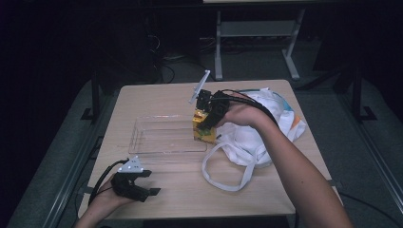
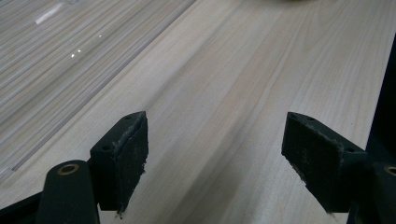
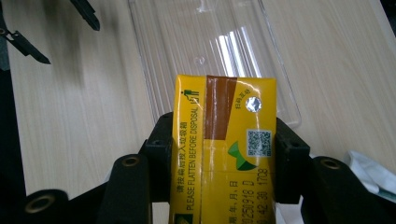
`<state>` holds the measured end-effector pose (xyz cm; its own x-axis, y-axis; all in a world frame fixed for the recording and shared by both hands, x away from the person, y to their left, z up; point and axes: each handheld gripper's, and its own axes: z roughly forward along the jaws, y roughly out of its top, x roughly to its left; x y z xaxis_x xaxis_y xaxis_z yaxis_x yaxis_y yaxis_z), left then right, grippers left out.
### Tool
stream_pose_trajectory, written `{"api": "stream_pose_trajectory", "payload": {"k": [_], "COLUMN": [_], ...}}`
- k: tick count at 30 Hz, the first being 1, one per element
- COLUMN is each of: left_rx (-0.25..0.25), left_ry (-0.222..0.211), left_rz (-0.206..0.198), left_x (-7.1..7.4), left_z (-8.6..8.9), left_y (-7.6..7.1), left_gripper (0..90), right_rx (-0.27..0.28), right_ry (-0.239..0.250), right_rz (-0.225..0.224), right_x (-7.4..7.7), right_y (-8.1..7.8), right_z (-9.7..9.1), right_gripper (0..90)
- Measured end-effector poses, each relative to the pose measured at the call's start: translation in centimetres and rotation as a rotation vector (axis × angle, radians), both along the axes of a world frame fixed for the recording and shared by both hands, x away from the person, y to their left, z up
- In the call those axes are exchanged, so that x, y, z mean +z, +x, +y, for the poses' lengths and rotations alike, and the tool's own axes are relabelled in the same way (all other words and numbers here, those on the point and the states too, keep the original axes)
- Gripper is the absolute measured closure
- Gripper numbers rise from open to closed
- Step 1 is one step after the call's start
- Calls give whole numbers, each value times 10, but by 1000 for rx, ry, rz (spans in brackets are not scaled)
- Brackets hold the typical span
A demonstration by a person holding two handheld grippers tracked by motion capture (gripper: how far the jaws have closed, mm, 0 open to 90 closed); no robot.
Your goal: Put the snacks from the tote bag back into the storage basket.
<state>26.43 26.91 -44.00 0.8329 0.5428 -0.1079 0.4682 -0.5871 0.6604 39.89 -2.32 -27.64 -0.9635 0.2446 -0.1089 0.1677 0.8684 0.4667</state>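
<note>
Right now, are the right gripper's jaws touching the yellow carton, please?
Touching. The right gripper view shows the right gripper with both black jaws pressed against the sides of the yellow carton.

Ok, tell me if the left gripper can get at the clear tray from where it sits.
Probably yes. The left gripper is open and holds nothing, and only bare table lies between it and the near edge of the clear tray. The right gripper with its yellow carton is at the tray's far corner.
</note>
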Motion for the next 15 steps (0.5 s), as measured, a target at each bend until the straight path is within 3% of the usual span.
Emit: {"api": "stream_pose_trajectory", "payload": {"k": [8, 15], "left_rx": [3, 8], "left_ry": [-4, -4], "left_rz": [5, 8], "left_x": [0, 0], "left_z": [0, 2], "left_y": [0, -2], "left_gripper": [225, 225], "right_rx": [88, 129], "right_ry": [11, -7], "right_rz": [-8, -5], "right_x": [-4, -8], "right_y": [-3, -3], "right_z": [14, 25], "right_gripper": [517, 517]}}
